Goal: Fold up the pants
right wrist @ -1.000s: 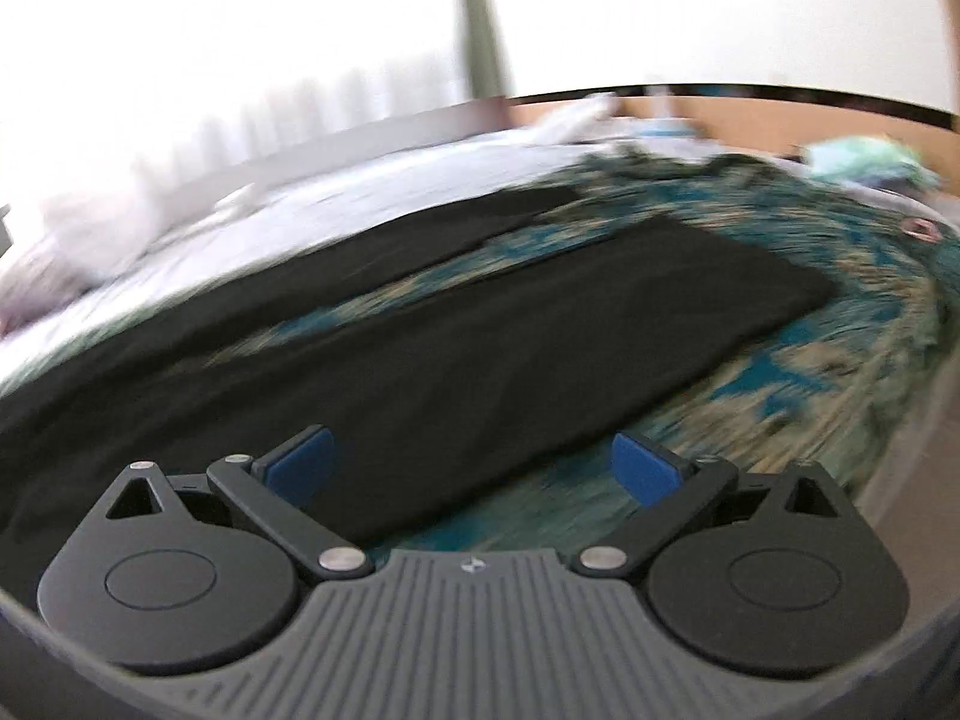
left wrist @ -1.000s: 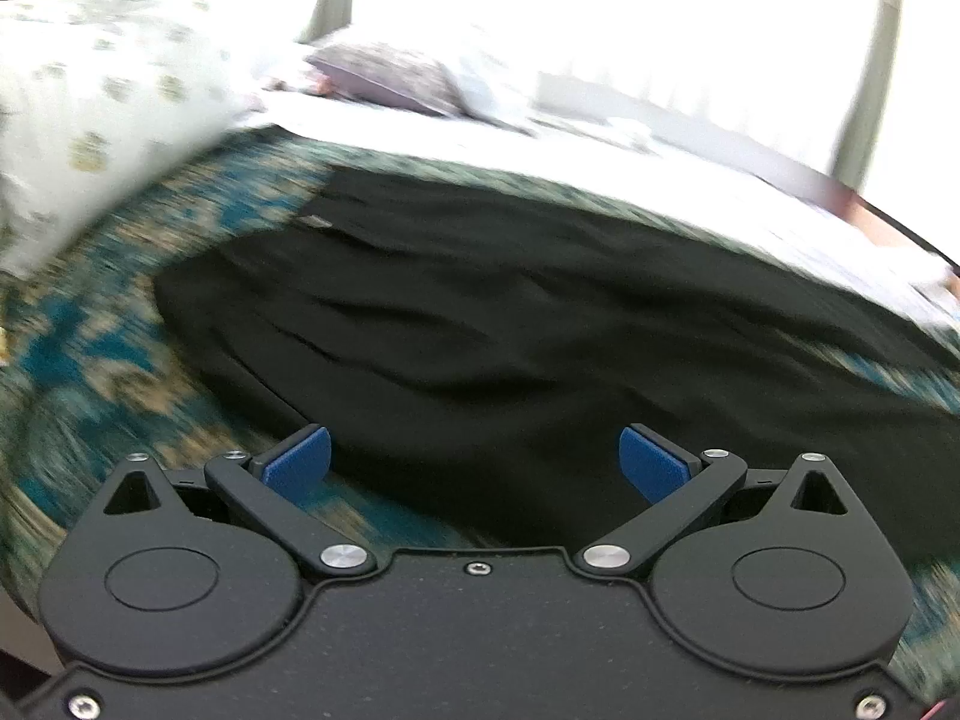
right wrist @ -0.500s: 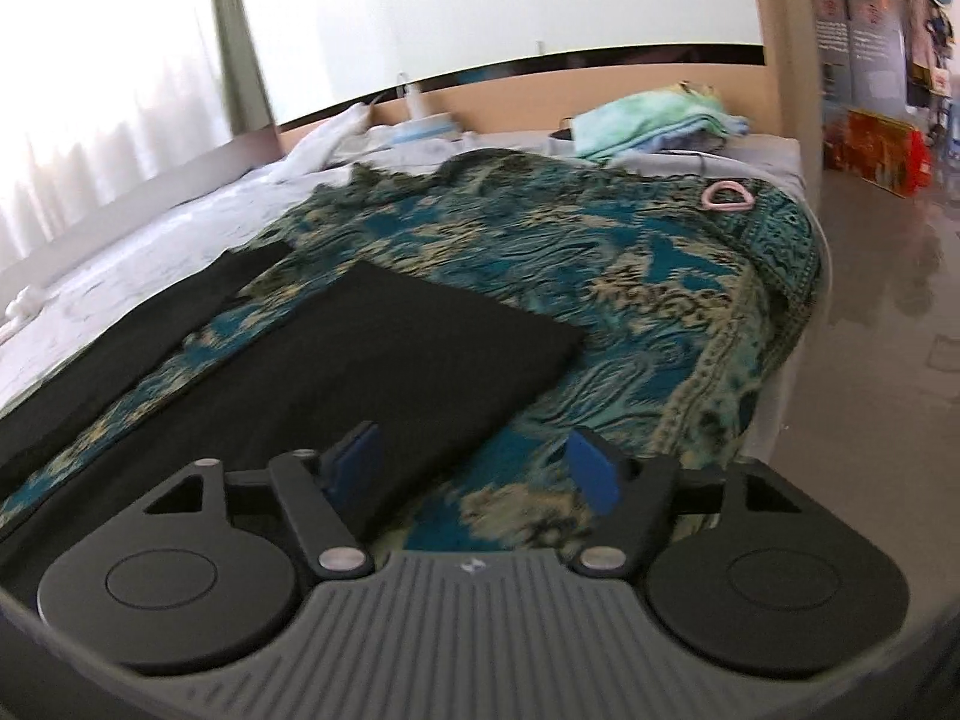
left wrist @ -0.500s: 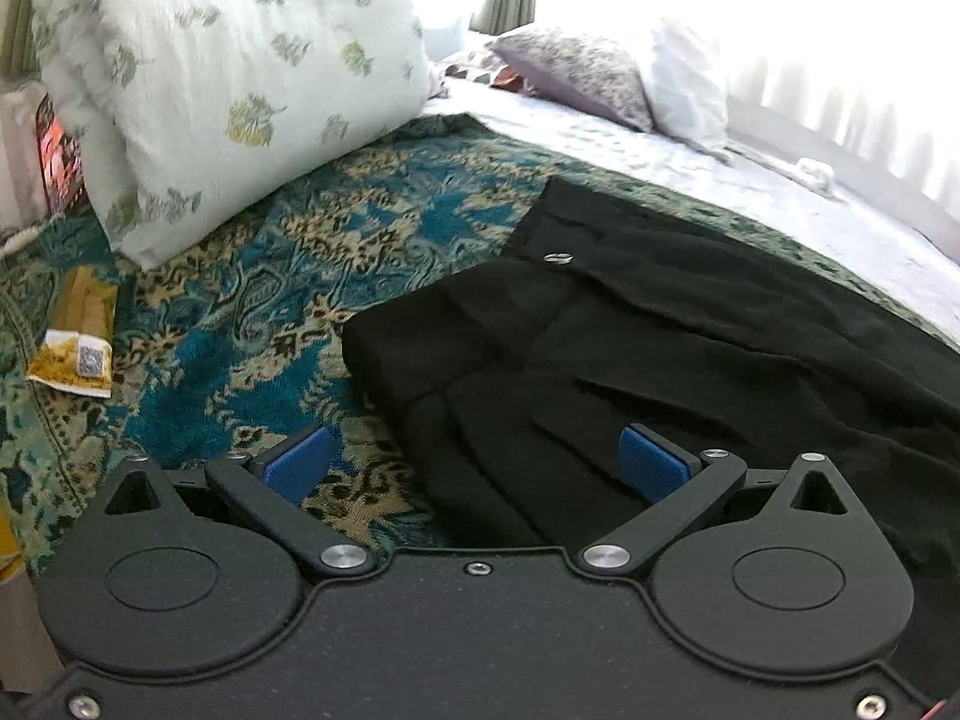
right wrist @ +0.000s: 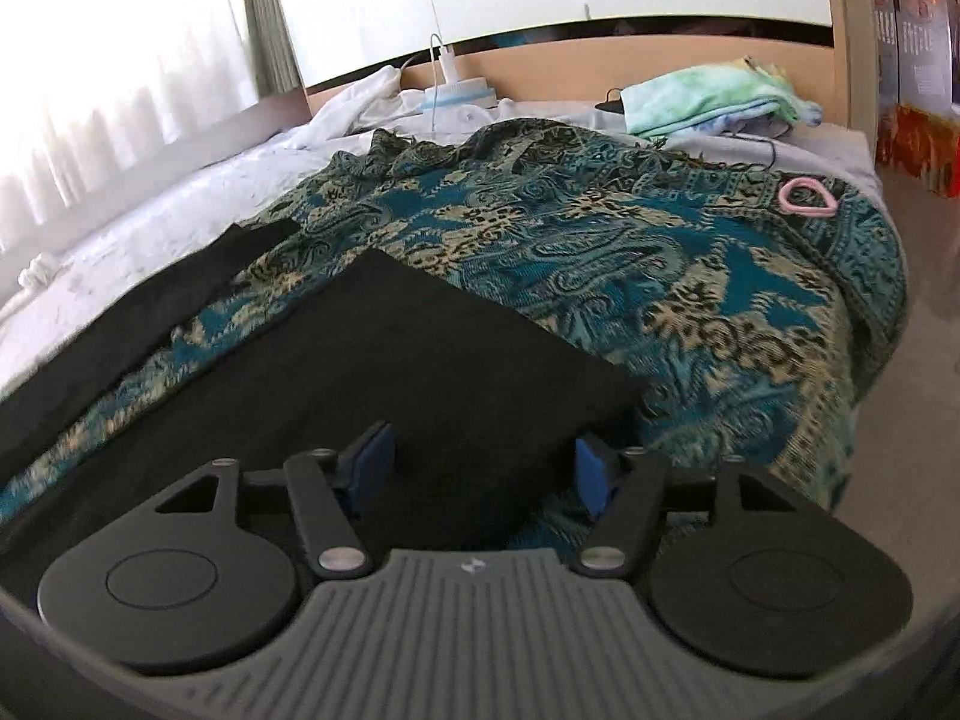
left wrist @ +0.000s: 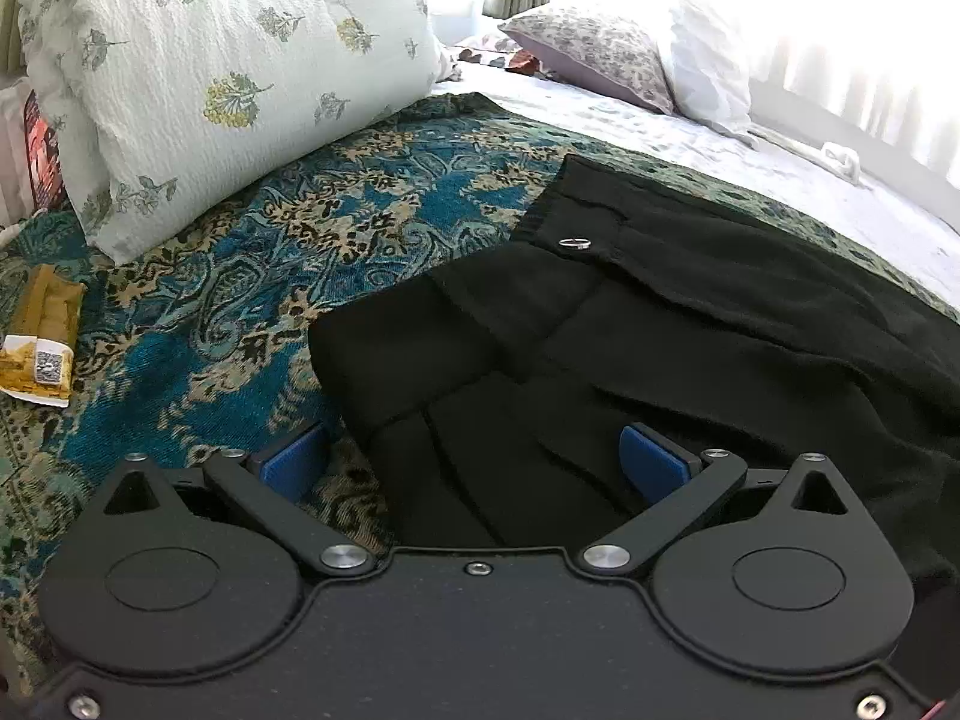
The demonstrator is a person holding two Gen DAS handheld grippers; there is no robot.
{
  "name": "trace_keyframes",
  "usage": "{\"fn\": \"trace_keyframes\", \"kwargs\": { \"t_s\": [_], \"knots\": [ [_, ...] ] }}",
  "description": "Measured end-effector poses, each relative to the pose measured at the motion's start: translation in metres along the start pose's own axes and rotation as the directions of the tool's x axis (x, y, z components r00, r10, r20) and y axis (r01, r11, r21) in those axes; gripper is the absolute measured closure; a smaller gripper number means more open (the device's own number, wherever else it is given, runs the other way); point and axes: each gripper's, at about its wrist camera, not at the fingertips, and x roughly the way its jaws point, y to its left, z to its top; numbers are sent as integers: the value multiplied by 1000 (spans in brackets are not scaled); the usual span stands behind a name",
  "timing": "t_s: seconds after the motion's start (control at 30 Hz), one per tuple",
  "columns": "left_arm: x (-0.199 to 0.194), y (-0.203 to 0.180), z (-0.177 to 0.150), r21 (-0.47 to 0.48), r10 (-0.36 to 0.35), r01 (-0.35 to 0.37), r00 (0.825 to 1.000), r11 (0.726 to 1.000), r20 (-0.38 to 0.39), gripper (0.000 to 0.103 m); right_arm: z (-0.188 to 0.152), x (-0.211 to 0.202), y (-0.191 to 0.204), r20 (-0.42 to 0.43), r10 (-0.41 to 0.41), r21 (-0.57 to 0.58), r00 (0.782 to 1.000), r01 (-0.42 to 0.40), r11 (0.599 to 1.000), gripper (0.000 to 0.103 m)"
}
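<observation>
- Pants (left wrist: 690,348) lay flat on the patterned blanket (left wrist: 252,276) on the bed, long axis running across from my L side to my R side: waist end w/ the metal button (left wrist: 575,243) was in front of my left gripper (left wrist: 474,456), leg hems in front of my right gripper (right wrist: 483,468).
- Left gripper: pads spread wide, nothing between them, hovering just short of the near waist corner. The corner sat slightly L of centre between the fingers.
- Right gripper: also parted but narrower, empty; near leg cuff (right wrist: 492,354) lay directly ahead, its outer corner just to the R of the R pad.
- So each hand was nearest its own end, I judged: L for waist, R for cuff.
- Look: black, matte, soft fabric; waist area rumpled w/ pleat-like creases, legs splayed apart in a V, blanket showing between them. Far leg (right wrist: 198,282) ran toward the white sheet (right wrist: 198,198).
</observation>
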Motion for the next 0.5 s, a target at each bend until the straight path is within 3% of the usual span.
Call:
{"fn": "trace_keyframes", "kwargs": {
  "t_s": [0.17,0.27,0.3,0.33,0.4,0.5],
  "knots": [
    [5,-6,2,15,23,-23,1000,1000,5,0,4,12,11,7,-21,-37,1000,22,999,43],
    [6,-5,4,1,17,-17,1000,1000,4,1,5,13,13,10,-30,-45,999,31,999,58],
    [5,-4,4,-5,20,-20,1000,1000,7,5,6,11,11,14,-39,-32,999,40,999,69],
    [3,-4,5,-8,35,-34,999,999,21,22,7,9,9,16,-48,-18,999,48,999,88],
    [-3,-4,6,-2,102,-102,993,995,53,51,12,5,0,16,-36,34,999,36,999,97],
    [-7,-3,12,5,80,-81,996,997,48,61,17,2,-10,17,-16,92,1000,15,996,98]
  ]
}}
